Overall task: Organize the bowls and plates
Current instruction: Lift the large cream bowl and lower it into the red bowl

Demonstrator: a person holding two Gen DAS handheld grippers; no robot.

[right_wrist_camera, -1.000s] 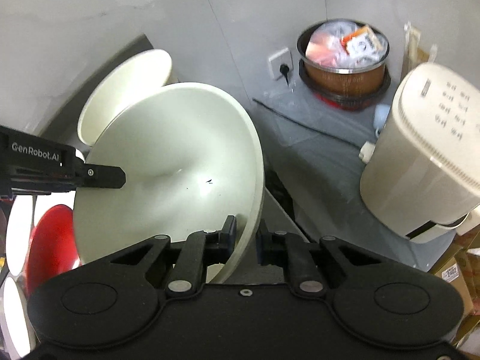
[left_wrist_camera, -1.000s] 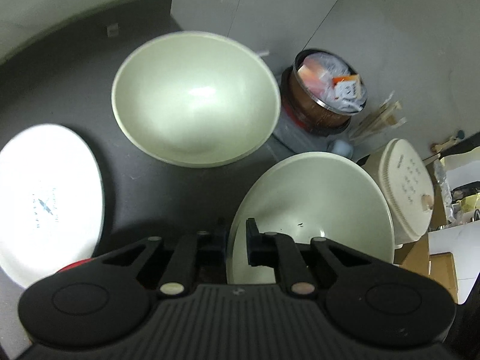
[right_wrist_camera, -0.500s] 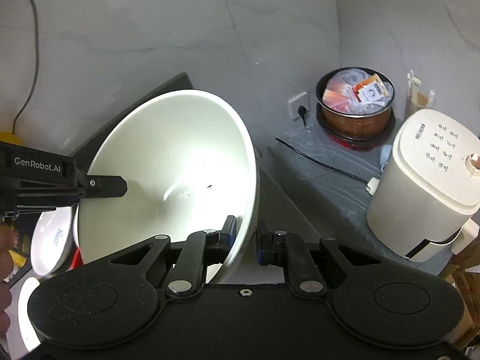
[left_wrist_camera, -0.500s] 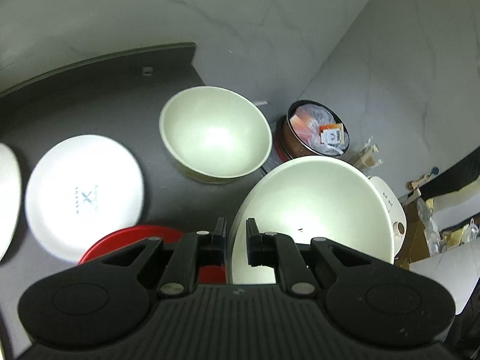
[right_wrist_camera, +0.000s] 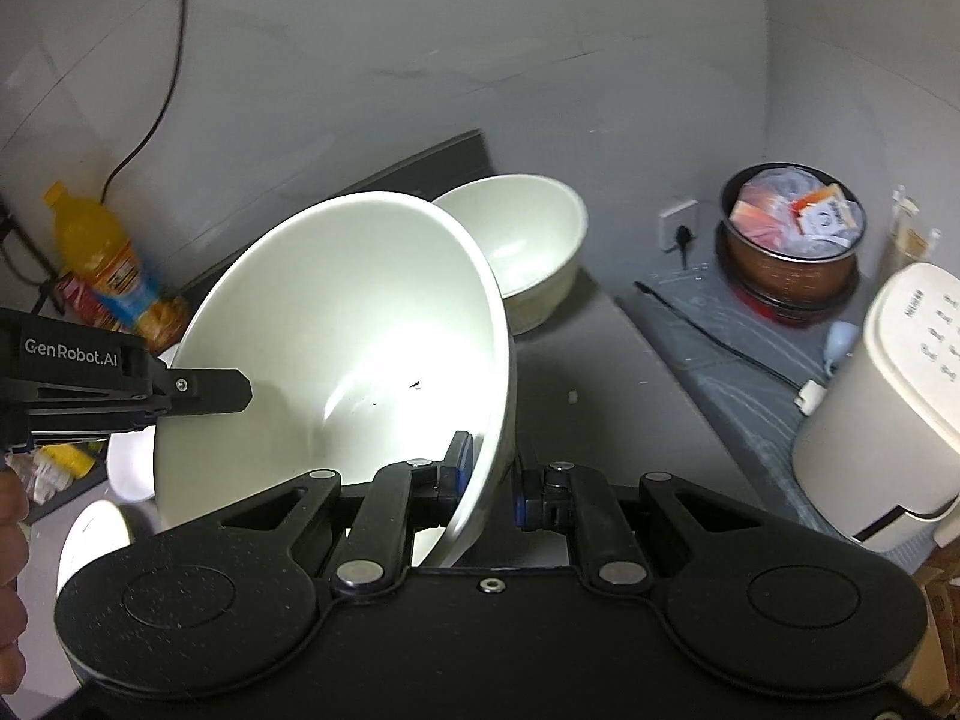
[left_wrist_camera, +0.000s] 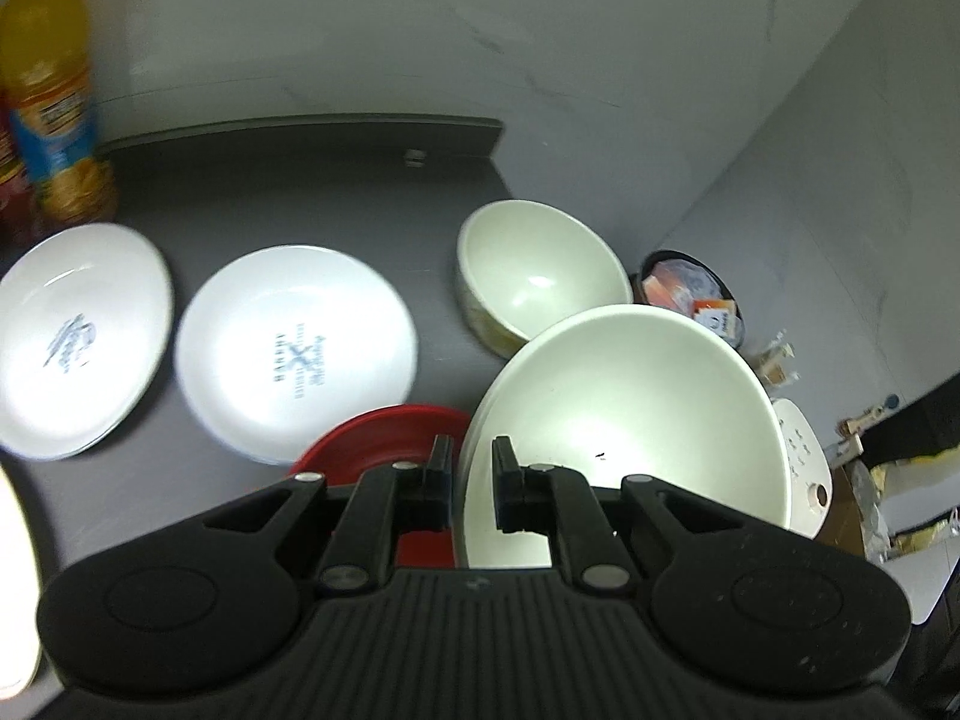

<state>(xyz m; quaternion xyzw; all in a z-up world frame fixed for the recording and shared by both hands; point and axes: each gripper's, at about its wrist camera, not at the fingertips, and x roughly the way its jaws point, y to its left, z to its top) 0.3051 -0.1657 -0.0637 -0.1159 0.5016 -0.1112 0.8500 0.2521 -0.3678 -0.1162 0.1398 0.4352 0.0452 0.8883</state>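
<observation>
A large cream bowl hangs tilted above the dark table, held from two sides. My left gripper is shut on its near rim. In the right wrist view my right gripper is shut on the opposite rim of this bowl, and the left gripper's finger reaches in from the left. A second cream bowl sits upright on the table's far right corner. Two white plates lie side by side, with a red plate partly hidden under the held bowl.
An orange juice bottle stands at the back left by the wall. Beyond the table's right edge lie a brown pot of packets, a white appliance and a black cable. A hand shows at the left edge.
Both grippers have risen and drawn back with the large bowl held between them. The second bowl looks smaller and farther, and the plates and the bottle have come into view.
</observation>
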